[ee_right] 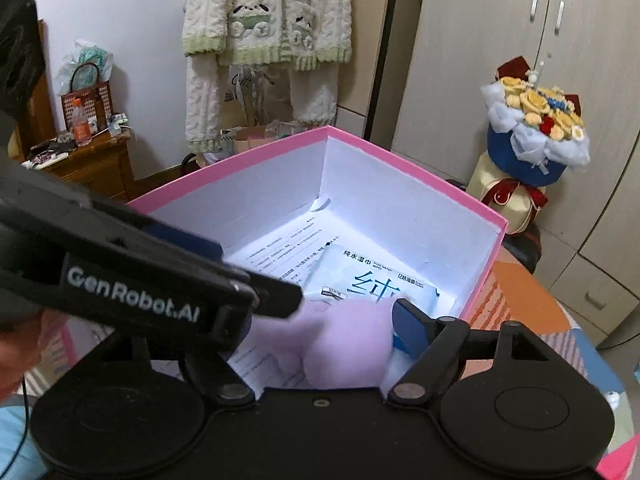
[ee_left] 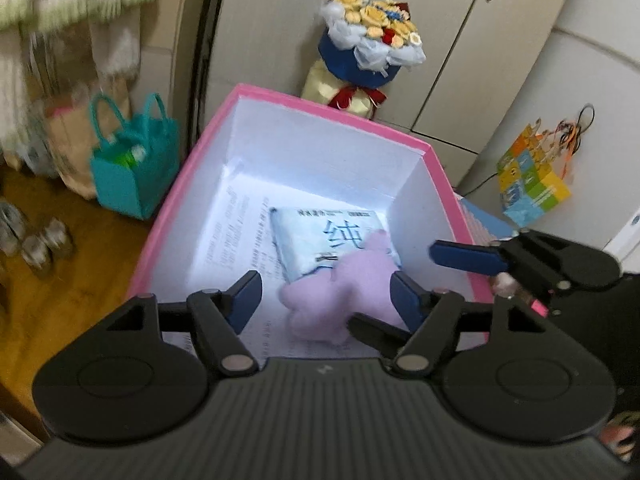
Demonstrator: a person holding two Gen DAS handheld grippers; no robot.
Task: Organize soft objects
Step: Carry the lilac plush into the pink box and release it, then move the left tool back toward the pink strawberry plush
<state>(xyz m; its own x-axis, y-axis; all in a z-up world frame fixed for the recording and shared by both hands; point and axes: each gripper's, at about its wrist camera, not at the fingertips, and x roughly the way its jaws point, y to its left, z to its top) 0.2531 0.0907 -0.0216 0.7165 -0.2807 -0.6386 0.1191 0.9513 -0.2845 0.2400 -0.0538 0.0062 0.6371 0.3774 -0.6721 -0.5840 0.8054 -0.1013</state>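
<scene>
The purple soft toy [ee_left: 340, 296] and a wipes pack [ee_left: 320, 240] are already laid in the pink box [ee_left: 168, 216]. Left tongs [ee_left: 326, 300] and right tongs [ee_right: 344, 312] are spread apart, nothing gripped. Remaining items cannot be seen.

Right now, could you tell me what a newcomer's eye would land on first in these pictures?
Probably the pink box with its bright white inside, filling the middle of both views. In it a lilac plush toy lies partly on a wet-wipe pack over printed sheets, between the open left tongs. Behind the box, a flower bouquet in blue wrapping stands against pale wardrobe doors.
</scene>
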